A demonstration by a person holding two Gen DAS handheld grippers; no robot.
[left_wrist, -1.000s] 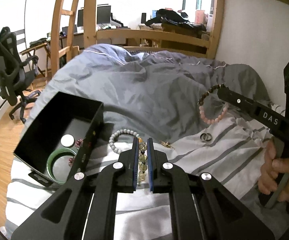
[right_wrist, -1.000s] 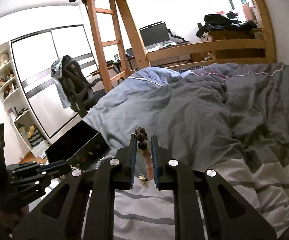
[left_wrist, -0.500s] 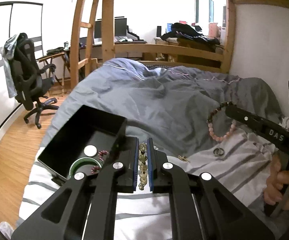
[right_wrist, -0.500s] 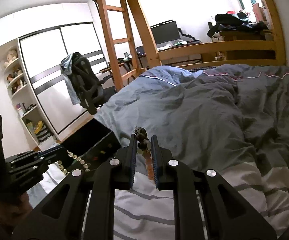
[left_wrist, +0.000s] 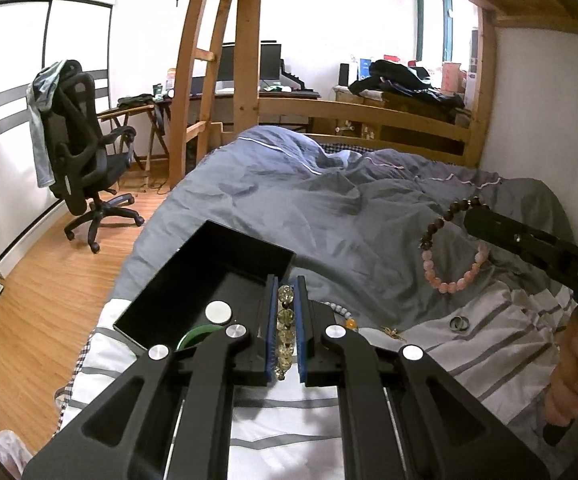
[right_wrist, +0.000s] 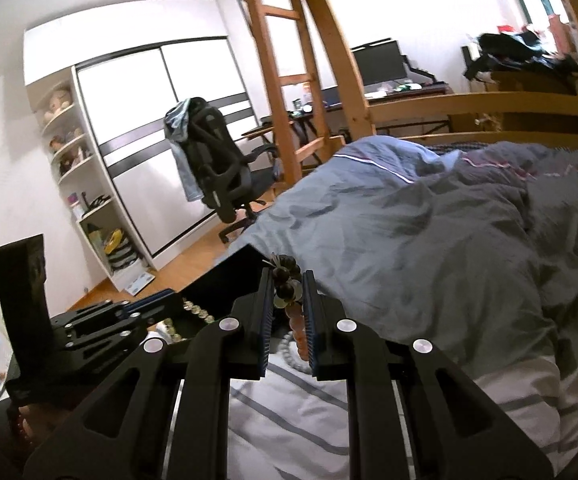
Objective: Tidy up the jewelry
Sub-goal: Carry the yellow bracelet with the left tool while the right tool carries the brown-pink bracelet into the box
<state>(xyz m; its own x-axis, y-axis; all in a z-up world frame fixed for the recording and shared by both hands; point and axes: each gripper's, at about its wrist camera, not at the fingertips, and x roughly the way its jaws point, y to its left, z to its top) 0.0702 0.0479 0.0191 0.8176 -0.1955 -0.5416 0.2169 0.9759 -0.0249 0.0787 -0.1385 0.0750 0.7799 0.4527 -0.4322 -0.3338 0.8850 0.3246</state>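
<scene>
My left gripper (left_wrist: 286,286) is shut on a yellow-green bead bracelet (left_wrist: 285,332) and holds it above the bed at the right wall of the open black box (left_wrist: 193,272). The box holds a green bangle (left_wrist: 193,338) and a silver disc (left_wrist: 219,312). My right gripper (right_wrist: 287,276) is shut on a pink and dark brown bead bracelet (right_wrist: 289,284), which hangs in the air at the right in the left wrist view (left_wrist: 453,256). A pale bead bracelet (left_wrist: 339,310), a small gold piece (left_wrist: 389,332) and a ring (left_wrist: 459,323) lie on the striped sheet.
A rumpled grey duvet (left_wrist: 329,208) covers the bed behind the box. The wooden loft frame and ladder (left_wrist: 245,60) stand beyond it. An office chair (left_wrist: 81,160) stands on the wood floor at the left. The wall (left_wrist: 549,100) runs along the right side.
Both grippers have lifted and moved left toward the black box, each still holding its bracelet. The pale bead bracelet stays on the sheet.
</scene>
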